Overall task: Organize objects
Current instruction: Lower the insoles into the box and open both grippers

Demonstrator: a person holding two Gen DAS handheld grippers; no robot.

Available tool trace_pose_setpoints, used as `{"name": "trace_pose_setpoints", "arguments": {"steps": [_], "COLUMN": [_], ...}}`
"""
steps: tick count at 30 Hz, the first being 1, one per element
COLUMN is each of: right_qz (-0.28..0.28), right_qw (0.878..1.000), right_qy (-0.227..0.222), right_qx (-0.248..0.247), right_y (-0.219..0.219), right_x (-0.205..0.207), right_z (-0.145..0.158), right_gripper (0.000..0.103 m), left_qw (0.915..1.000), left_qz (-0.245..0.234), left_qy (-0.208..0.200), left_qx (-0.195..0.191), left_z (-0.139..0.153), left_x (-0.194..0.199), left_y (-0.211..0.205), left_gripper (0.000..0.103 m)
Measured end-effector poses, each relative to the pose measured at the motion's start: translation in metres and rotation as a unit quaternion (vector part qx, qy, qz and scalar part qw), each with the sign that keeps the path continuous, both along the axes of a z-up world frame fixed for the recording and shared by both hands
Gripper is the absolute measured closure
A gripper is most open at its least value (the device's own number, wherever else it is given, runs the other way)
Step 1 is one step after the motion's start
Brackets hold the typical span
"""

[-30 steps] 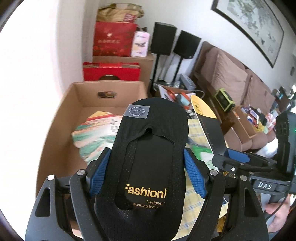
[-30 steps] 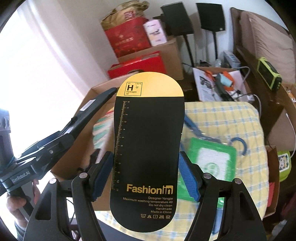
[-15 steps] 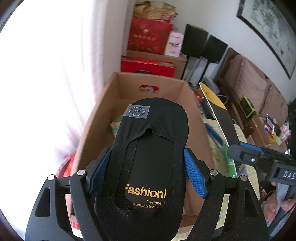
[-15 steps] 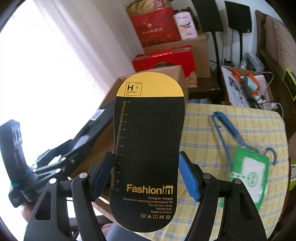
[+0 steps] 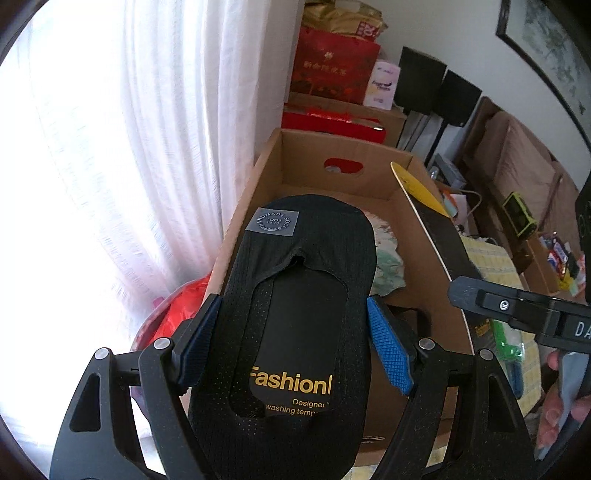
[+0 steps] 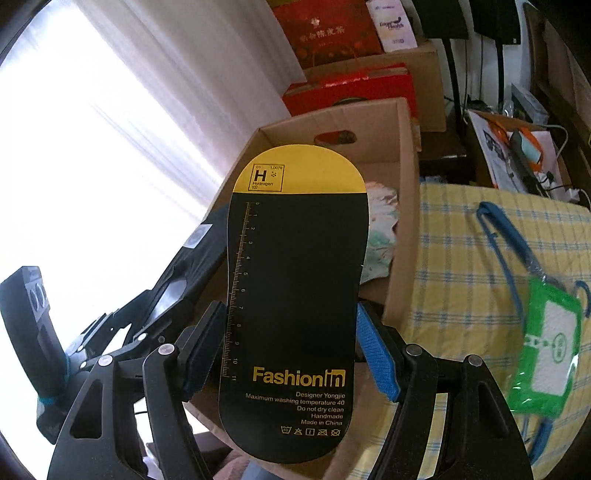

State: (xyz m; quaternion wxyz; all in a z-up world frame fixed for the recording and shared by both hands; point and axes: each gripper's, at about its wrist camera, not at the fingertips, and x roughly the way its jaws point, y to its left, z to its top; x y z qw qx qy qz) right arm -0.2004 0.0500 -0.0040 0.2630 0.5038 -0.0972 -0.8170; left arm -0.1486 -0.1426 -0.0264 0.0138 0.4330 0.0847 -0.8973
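Pinching a black sock on its card (image 5: 295,332) between blue pads: left claw (image 5: 295,339), lower centre of the left wrist view, above the open cardboard box (image 5: 340,155). Readable on the sock's grey patch at the toe: "HANDMADE SOCKS", upside down; on the card beneath, in gold, "Fashion", "Designer", "washing temp". Pinching a bare black-and-yellow sock card (image 6: 295,295): right claw (image 6: 291,350), lower centre of the right wrist view, over the box's near corner. Printed on its yellow tip: "H", "Hydrogen", "1.0079"; down the left edge a ruler scale up to 11; at the bottom "FashionIn", "Designer Yongjie", "Maximum washing temperature 40", "Do not dry clean", "Handmade", "Made in China", plus care symbols. Lying at right on the yellow checked desk cloth (image 6: 461,258): a green badge holder (image 6: 546,350) with blue lanyard. Visible at upper centre: a red gift bag (image 6: 332,29) with gold Chinese characters.

Compared with a second earlier: both claws shifted toward the curtain side, box now straight ahead and larger, sofa pushed to the right edge, grips unchanged.
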Motion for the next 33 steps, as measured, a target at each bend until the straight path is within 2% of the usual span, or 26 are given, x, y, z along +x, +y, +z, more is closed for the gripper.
{"name": "trace_pose_setpoints", "arguments": {"steps": [10, 18, 25, 33], "right_qz": [0.001, -0.005, -0.01, -0.016], "right_qw": [1.0, 0.999, 0.998, 0.995], "right_qy": [0.002, 0.021, 0.044, 0.067], "right_qx": [0.03, 0.035, 0.045, 0.071], "right_y": [-0.019, -0.008, 0.007, 0.02], "right_x": [0.001, 0.008, 0.013, 0.023], "right_z": [-0.021, -0.01, 0.003, 0.012], "right_gripper": [0.027, 0.025, 0.025, 0.018], "left_qw": [0.9991, 0.9994, 0.9998, 0.9997], "left_qz": [0.0, 0.006, 0.004, -0.007], "left_qy": [-0.032, -0.018, -0.004, 0.002], "left_qx": [0.027, 0.028, 0.017, 0.023], "left_z": [-0.021, -0.009, 0.003, 0.008], "left_x": [-0.009, -0.008, -0.004, -0.001], "left_y": [0.001, -0.005, -0.002, 0.006], "left_gripper": [0.027, 0.026, 0.018, 0.007]}}
